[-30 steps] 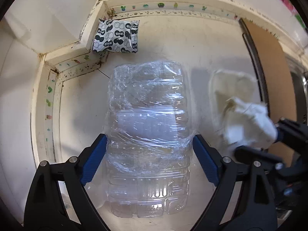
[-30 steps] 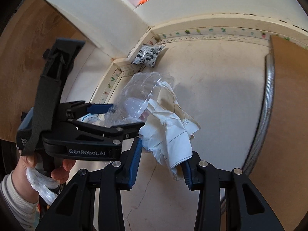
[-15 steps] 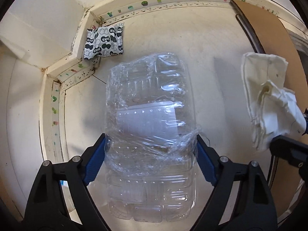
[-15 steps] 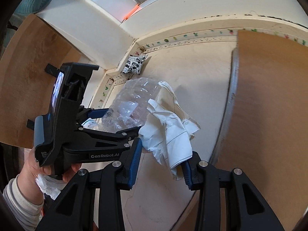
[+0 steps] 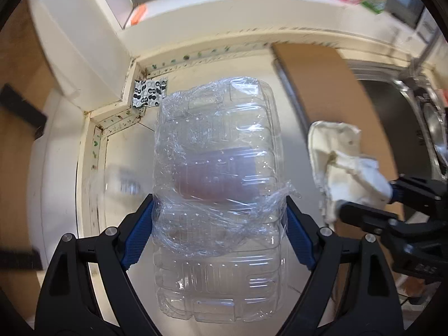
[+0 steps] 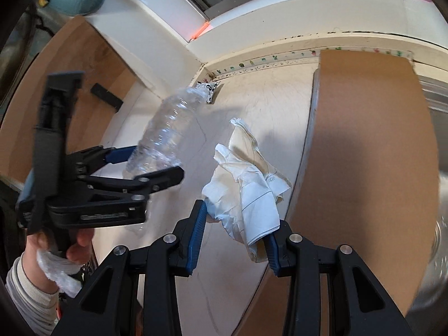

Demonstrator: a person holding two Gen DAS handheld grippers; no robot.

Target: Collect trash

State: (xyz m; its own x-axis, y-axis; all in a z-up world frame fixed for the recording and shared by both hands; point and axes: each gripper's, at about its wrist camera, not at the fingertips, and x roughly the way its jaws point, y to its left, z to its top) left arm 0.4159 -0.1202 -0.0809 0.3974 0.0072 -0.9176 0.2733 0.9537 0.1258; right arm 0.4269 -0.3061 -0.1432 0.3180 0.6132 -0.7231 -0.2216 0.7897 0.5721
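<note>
While the left gripper [image 5: 218, 218] has its jaws clamped on a clear plastic container [image 5: 218, 196], the right gripper [image 6: 235, 232] has its jaws pinching crumpled paper [image 6: 246, 196], seemingly clear of the table [image 6: 252, 112].

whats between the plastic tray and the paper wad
Nothing: only bare counter shows between the tray and wad in the left wrist view.

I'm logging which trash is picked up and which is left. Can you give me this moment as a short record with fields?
left gripper: shut on clear plastic container wrapped in cling film, held off the counter
right gripper: shut on crumpled white paper, also lifted
still on counter: black-and-white patterned packet, in the corner by the wall trim
nearby: brown board, right of the counter
</note>
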